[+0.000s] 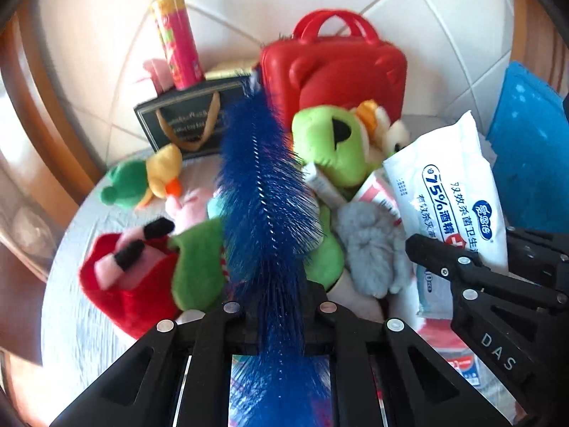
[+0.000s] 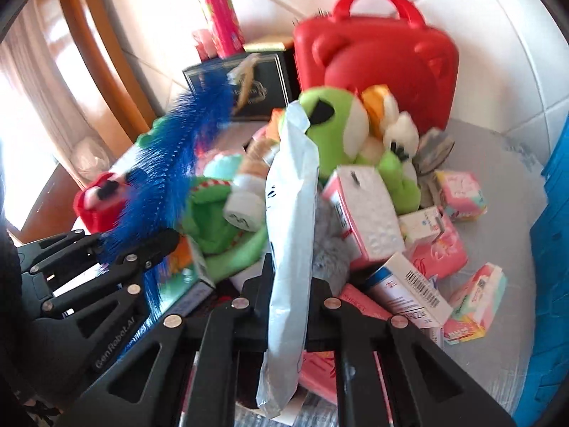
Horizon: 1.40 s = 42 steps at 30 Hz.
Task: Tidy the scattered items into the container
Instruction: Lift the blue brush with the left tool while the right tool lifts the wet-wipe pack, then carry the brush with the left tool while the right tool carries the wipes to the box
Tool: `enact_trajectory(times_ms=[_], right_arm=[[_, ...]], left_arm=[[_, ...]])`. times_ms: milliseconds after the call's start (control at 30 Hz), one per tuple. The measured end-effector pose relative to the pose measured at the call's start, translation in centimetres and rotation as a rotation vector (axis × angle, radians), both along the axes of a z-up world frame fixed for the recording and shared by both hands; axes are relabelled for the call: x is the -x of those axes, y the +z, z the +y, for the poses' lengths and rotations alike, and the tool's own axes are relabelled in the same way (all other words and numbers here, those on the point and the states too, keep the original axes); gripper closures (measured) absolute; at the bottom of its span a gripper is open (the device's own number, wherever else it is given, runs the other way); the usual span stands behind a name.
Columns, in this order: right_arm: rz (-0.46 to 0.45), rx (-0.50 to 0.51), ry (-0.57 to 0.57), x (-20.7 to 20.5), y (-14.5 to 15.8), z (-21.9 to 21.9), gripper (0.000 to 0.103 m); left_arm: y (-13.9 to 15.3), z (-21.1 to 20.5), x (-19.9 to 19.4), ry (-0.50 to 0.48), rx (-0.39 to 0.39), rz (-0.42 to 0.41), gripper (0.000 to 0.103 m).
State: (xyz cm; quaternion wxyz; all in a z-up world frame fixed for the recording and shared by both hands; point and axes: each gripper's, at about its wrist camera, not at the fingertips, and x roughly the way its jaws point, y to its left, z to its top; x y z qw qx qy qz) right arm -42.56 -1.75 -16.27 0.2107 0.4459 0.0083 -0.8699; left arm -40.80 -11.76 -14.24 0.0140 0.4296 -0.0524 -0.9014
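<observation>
My left gripper (image 1: 281,299) is shut on a blue bristle brush (image 1: 263,192), which sticks out forward over the pile; it also shows in the right wrist view (image 2: 167,178). My right gripper (image 2: 290,284) is shut on a white pack of alcohol wipes (image 2: 293,213), seen with its label in the left wrist view (image 1: 451,192). Both are held above a heap of plush toys, with a green frog plush (image 1: 334,149) in the middle, and small boxes (image 2: 366,213). The blue container (image 2: 554,235) is at the far right.
A red toy suitcase (image 1: 341,67) stands at the back against the tiled wall. A dark box (image 1: 185,121) carries a pink tube can (image 1: 177,42). A red plush (image 1: 117,277) lies at the left. Pink and white cartons (image 2: 473,295) lie on the grey table (image 2: 505,163).
</observation>
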Motion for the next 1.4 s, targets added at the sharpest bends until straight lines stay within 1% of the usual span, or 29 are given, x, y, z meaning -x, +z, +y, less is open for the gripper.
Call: enact_trajectory(times_ms=[100, 267, 467, 567, 667, 867, 1000, 1133, 1267, 1400], right_arm=[[0.054, 0.012, -0.004, -1.2, 2.3, 0.2, 0.092], [0.13, 0.015, -0.026, -3.5, 5.8, 1.0, 0.092], [0.189, 0.014, -0.064, -6.9, 8.3, 2.3, 0.092], [0.227, 0.011, -0.096, -8.9, 9.7, 3.3, 0.092], [0.258, -0.012, -0.137, -11.0, 11.0, 4.2, 0.092], [0.3, -0.064, -0.278, -15.4, 13.6, 7.6, 0.092], [0.322, -0.078, -0.357, -18.1, 15.4, 11.3, 0.093], [0.359, -0.087, -0.432, -20.4, 17.1, 16.4, 0.092], [0.406, -0.103, -0.472, -22.5, 18.7, 22.5, 0.092], [0.436, -0.133, -0.477, -23.7, 19.8, 29.7, 0.092]], left_arm=[[2.1, -0.2, -0.9, -0.012, -0.012, 0.044, 0.092], [4.8, 0.5, -3.5, -0.017, -0.002, 0.122, 0.092], [7.9, 1.4, -7.0, -0.056, -0.011, 0.203, 0.092], [9.2, 2.1, -8.8, -0.09, -0.02, 0.239, 0.092], [10.2, 2.9, -10.5, -0.138, -0.039, 0.265, 0.092], [11.9, 6.1, -13.5, -0.256, -0.086, 0.3, 0.092], [12.9, 9.6, -15.0, -0.328, -0.099, 0.304, 0.092], [14.2, 14.4, -16.5, -0.372, -0.098, 0.329, 0.092], [16.0, 20.8, -18.4, -0.399, -0.108, 0.386, 0.092], [17.4, 28.6, -19.9, -0.403, -0.134, 0.414, 0.092]])
